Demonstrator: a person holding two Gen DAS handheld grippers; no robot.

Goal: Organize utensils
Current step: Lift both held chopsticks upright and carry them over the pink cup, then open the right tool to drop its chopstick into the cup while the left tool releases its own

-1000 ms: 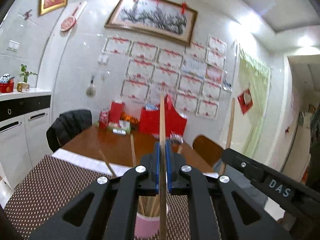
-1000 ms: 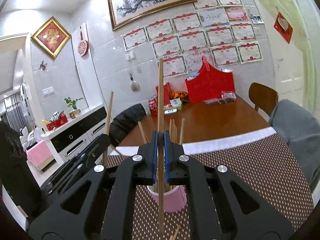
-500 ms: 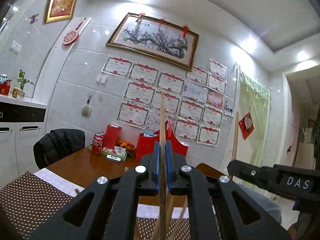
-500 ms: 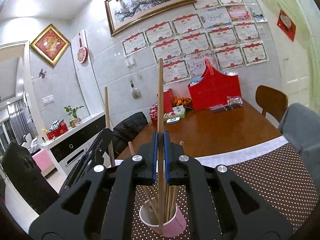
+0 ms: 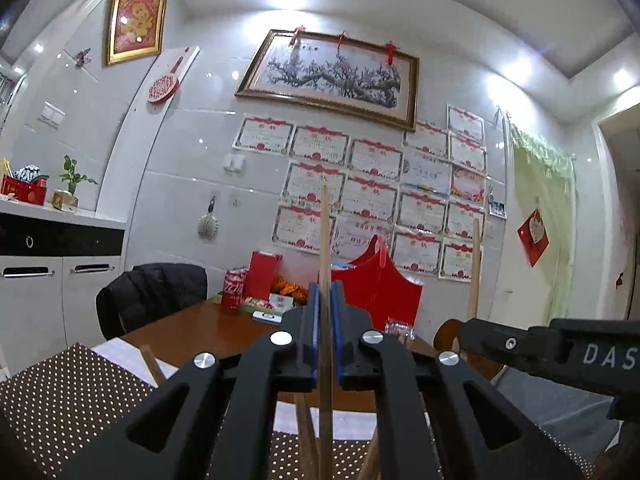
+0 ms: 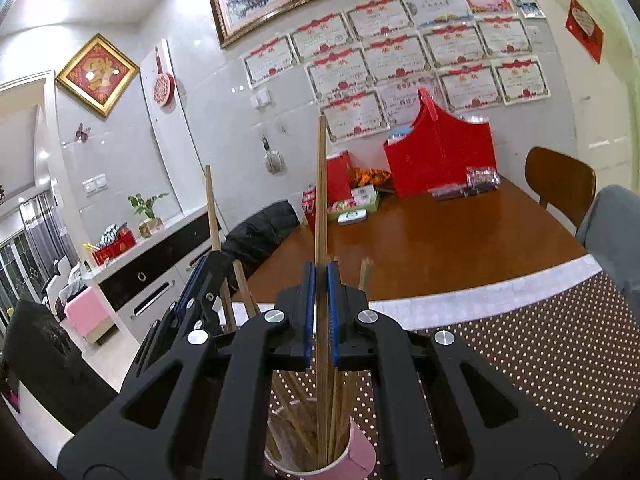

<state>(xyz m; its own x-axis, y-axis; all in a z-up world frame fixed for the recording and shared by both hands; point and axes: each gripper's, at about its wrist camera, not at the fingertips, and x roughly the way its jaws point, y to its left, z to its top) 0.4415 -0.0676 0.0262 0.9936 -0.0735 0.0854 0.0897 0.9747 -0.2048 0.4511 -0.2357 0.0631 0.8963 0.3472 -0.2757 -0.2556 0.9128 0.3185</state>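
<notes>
Your left gripper point(image 5: 325, 300) is clenched on one wooden chopstick point(image 5: 324, 232), which stands upright between the blue pads point(image 5: 313, 320). The stick rises above the fingers in front of the certificates on the wall point(image 5: 372, 192), and its lower part goes down out of the view. Under this gripper you can see the tops of more chopsticks point(image 5: 308, 432), but the cup is hidden here.

Your right gripper point(image 6: 320, 280) is also clenched, grasping a second chopstick point(image 6: 321, 184) that stands upright too. Its lower end reaches down inside the pink cup point(image 6: 360, 456), which stands near you on the brown dotted mat point(image 6: 540, 352). Whether the tip touches the bottom of the cup you cannot tell. Several other chopsticks point(image 6: 296, 420) lean in the same cup, and some of their tops show above the gripper's body.

In the right view your left gripper appears at the left, just beside the cup, with its stick upright. In the left view the right gripper comes in from the right with its stick.

Far on the wooden table point(image 6: 460, 240) stand a red basket point(image 6: 440, 152), a red box point(image 5: 262, 274) and a red can point(image 5: 233, 292), well apart from the cup.
</notes>
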